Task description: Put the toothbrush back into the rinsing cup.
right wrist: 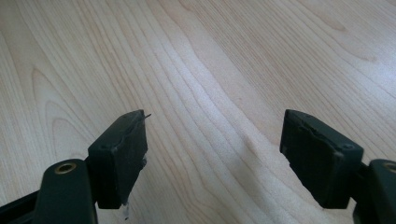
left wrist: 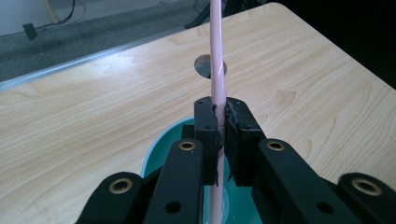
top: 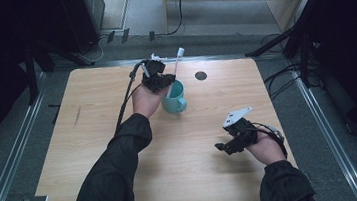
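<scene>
A teal mug (top: 174, 97) stands on the wooden table (top: 100, 139) near its far middle. A pale pink toothbrush (top: 176, 65) stands nearly upright with its lower end inside the mug and its white head up. My left gripper (top: 160, 78) is shut on the toothbrush's handle just above the mug's rim. In the left gripper view the pink toothbrush (left wrist: 217, 65) rises between the closed pads (left wrist: 239, 126), over the mug's teal rim (left wrist: 161, 144). My right gripper (top: 225, 146) hovers low over bare table at the front right, open and holding nothing; its open gap (right wrist: 212, 158) frames wood grain.
A round dark cable hole (top: 201, 75) lies in the table just right of the mug. Cables run on the grey floor beyond the far edge. Dark stands and curtains flank the table on both sides.
</scene>
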Demonstrator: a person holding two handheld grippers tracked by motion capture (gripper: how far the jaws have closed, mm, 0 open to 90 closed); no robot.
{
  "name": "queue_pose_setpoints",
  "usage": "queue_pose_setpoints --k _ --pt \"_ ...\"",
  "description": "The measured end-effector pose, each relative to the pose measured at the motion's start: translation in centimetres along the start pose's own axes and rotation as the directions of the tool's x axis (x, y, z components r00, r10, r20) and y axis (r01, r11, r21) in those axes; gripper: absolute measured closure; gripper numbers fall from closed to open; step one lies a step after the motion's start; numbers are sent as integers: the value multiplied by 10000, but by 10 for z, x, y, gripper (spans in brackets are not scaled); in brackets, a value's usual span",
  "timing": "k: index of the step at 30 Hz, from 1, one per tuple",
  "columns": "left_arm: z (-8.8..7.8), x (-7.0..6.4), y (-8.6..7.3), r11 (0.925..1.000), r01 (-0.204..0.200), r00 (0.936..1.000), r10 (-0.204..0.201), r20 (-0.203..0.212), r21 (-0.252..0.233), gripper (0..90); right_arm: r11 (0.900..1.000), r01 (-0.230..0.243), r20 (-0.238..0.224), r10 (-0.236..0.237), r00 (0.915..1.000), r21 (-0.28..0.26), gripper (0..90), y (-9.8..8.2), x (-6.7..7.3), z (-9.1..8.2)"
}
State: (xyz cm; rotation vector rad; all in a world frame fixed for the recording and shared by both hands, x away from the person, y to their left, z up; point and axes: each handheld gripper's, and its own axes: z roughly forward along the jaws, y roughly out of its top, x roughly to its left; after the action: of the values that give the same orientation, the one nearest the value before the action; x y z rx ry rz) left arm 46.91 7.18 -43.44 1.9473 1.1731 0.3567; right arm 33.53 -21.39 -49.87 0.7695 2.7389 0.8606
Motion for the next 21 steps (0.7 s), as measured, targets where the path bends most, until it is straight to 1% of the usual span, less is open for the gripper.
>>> queue_pose_setpoints --k 2,3,4,5,7,11,17,21 --pt "2 0 -1 9998 -69 10000 69 -2 165 841 10000 13 5 -13 10000 1 229 0 0 0" --pt "2 -1 -2 9995 -258 9995 261 -150 171 841 10000 3 -7 -3 10000 12 230 0 0 0" --pt "2 -2 -2 9992 -358 9991 362 -214 166 841 10000 34 -13 -34 10000 14 230 0 0 0" --pt "3 -1 -3 9994 -279 9996 281 -92 216 841 9999 122 -9 -122 9999 -17 230 0 0 1" --pt "5 -1 -3 9992 -149 9999 148 6 366 841 9999 115 -5 -115 9999 -7 229 0 0 1" --pt "7 -2 -6 9979 -202 9998 201 23 611 841 10000 81 -7 -81 10000 33 230 0 0 1" --pt "10 1 -12 9961 -53 10000 50 38 880 840 9998 186 -12 -186 9998 25 230 0 0 1" --pt "11 3 -13 9952 41 9999 -50 89 981 840 9998 191 -9 -191 9998 34 230 0 0 1"
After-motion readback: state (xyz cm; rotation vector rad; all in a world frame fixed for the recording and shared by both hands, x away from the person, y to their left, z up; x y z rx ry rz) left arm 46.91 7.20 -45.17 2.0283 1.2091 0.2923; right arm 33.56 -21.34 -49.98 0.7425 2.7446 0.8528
